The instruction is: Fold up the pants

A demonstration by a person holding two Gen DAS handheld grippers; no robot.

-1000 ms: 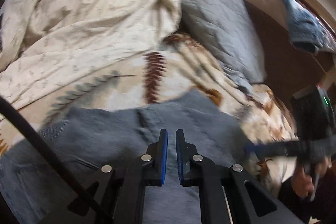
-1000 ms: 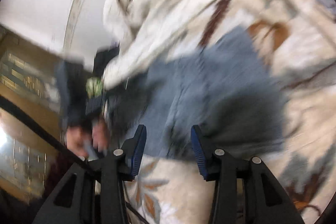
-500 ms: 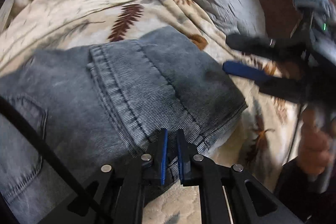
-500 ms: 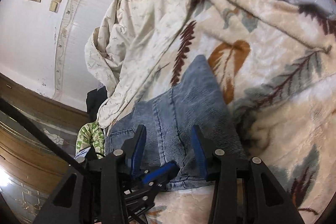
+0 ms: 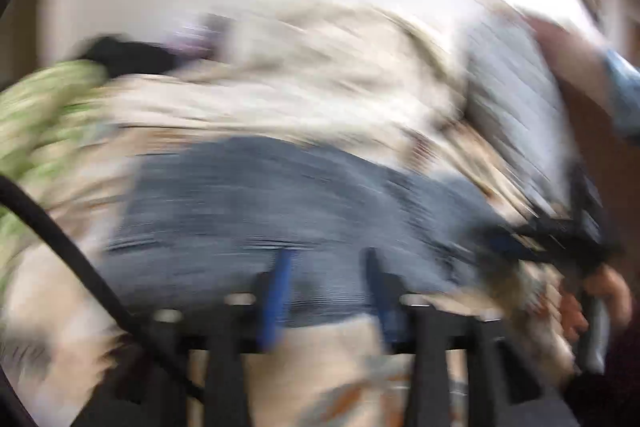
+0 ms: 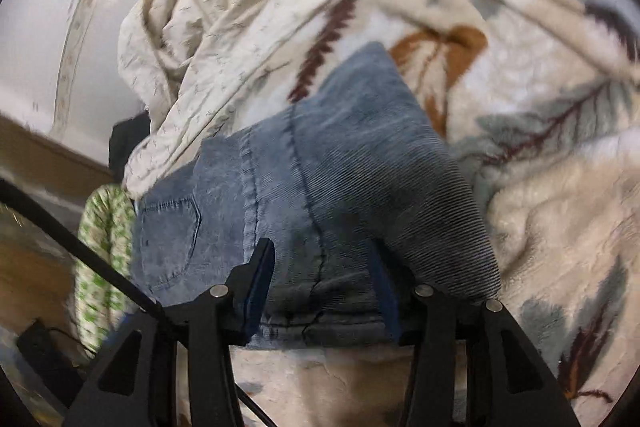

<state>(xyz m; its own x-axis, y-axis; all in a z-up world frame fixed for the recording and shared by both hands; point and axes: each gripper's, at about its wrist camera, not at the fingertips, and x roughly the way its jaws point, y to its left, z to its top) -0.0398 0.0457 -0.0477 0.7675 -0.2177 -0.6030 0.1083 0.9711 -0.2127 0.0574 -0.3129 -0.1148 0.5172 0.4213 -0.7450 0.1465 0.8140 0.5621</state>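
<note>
The blue-grey jeans [image 6: 360,167] lie folded on a leaf-patterned bedspread [image 6: 540,187], back pocket to the left. My right gripper [image 6: 322,255] hangs over their near hem, jaws opening, denim between the fingers but not pinched. The left wrist view is smeared by motion. In it my left gripper [image 5: 326,267] is at the jeans' [image 5: 260,207] near edge, jaws opening wide with nothing gripped. The right gripper [image 5: 496,235] and the hand [image 5: 592,299] holding it show at the right there.
A crumpled cream duvet [image 6: 224,27] is heaped behind the jeans. A grey pillow [image 5: 516,99] lies at the back right. Green patterned cloth [image 6: 104,235] hangs at the bed's left edge, with a white wall beyond. A black cable [image 6: 80,251] crosses the lower left.
My left gripper let go of the jeans' hem, opened wide and swung left, blurring its view. My right gripper came down over the near hem.
</note>
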